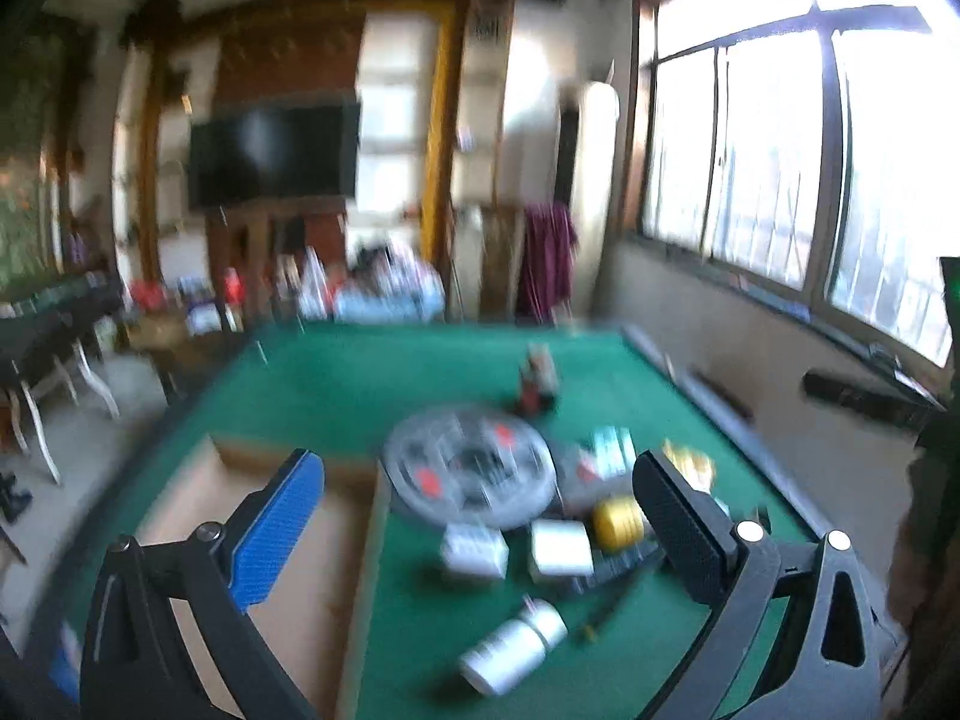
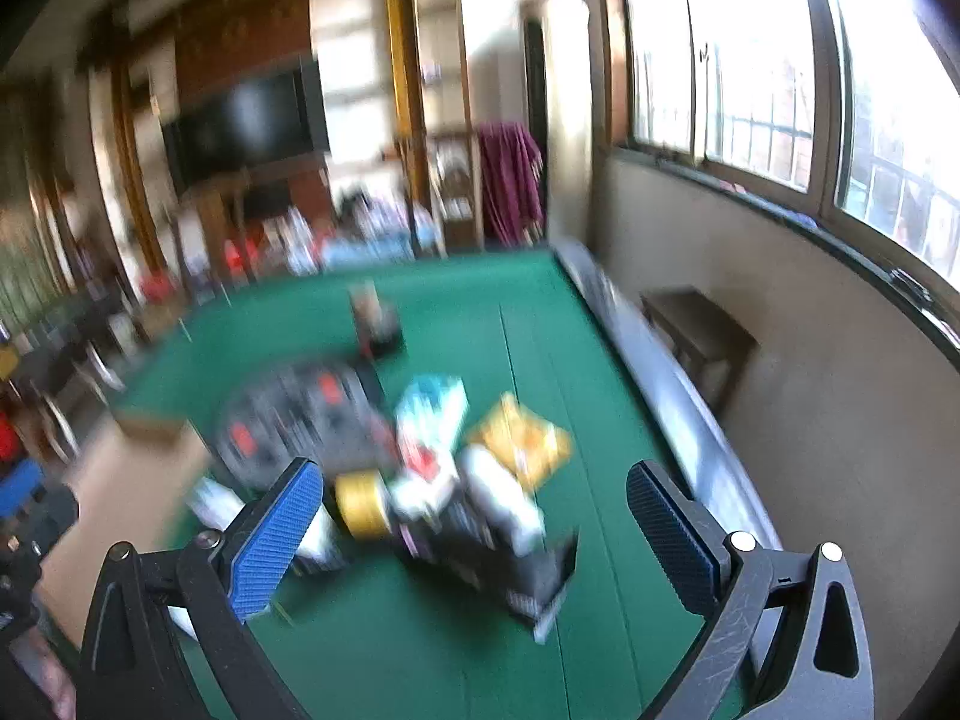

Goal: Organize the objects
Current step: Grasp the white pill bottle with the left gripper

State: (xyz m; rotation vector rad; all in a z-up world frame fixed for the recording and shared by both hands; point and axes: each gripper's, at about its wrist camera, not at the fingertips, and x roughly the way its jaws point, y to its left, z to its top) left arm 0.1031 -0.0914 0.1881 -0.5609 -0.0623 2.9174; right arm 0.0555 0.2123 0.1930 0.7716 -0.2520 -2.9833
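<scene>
left tool (image 1: 480, 510) spread empty, right tool (image 2: 474, 516) likewise

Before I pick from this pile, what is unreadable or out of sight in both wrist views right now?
- Labels on the white bottle and yellow tin: left wrist view, motion blur.
- Cardboard box contents: left wrist view, near part behind the left gripper.
- Pile items under the right gripper: right wrist view, smeared, identities unclear.

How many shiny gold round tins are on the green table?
1 for sure: the gold tin lies on its side in the pile, right of a white box and below the grey round tray. Blur and clutter may hide more.
</scene>
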